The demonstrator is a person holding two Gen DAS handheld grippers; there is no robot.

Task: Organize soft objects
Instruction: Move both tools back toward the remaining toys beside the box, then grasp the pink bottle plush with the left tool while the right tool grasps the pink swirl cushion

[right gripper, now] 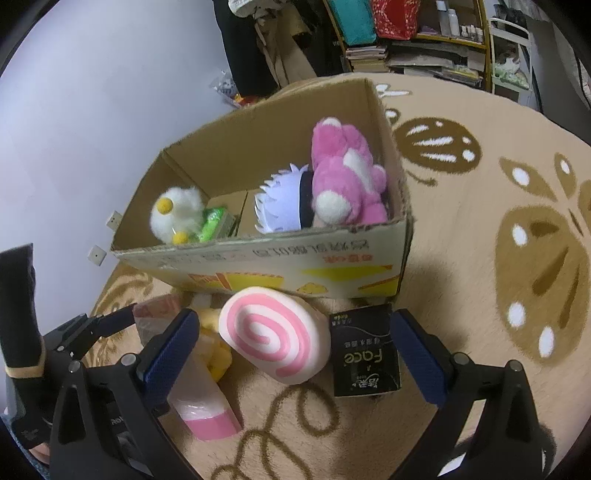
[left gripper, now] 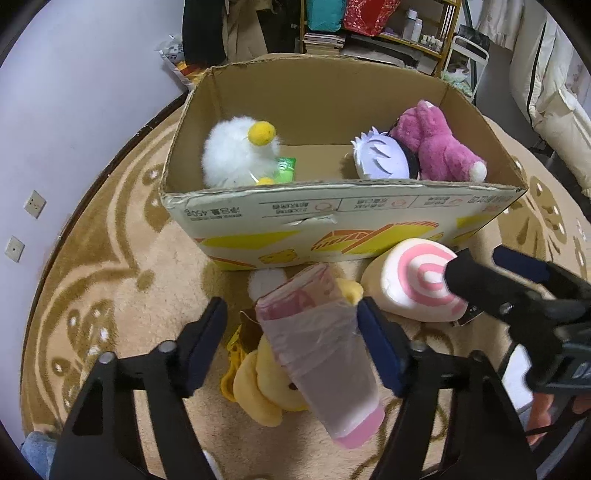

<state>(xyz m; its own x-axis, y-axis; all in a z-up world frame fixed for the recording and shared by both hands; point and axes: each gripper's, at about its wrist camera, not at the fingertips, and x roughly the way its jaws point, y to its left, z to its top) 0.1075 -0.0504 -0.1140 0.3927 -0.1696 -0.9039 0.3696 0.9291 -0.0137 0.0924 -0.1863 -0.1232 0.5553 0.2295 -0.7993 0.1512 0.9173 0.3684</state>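
A pink roll wrapped in clear plastic lies across a yellow plush on the rug, in front of a cardboard box. My left gripper straddles the roll. Its right pad touches the wrap and its left pad stands clear, so it is open. A pink-and-white swirl cushion and a black tissue packet lie beside the roll. My right gripper hovers wide open over them. Inside the box are a white duck plush, a purple-haired doll and a pink bear.
A green packet sits in the box beside the duck. The beige patterned rug spreads out to the right. A wall with sockets runs along the left. Shelves and hanging clothes stand behind the box.
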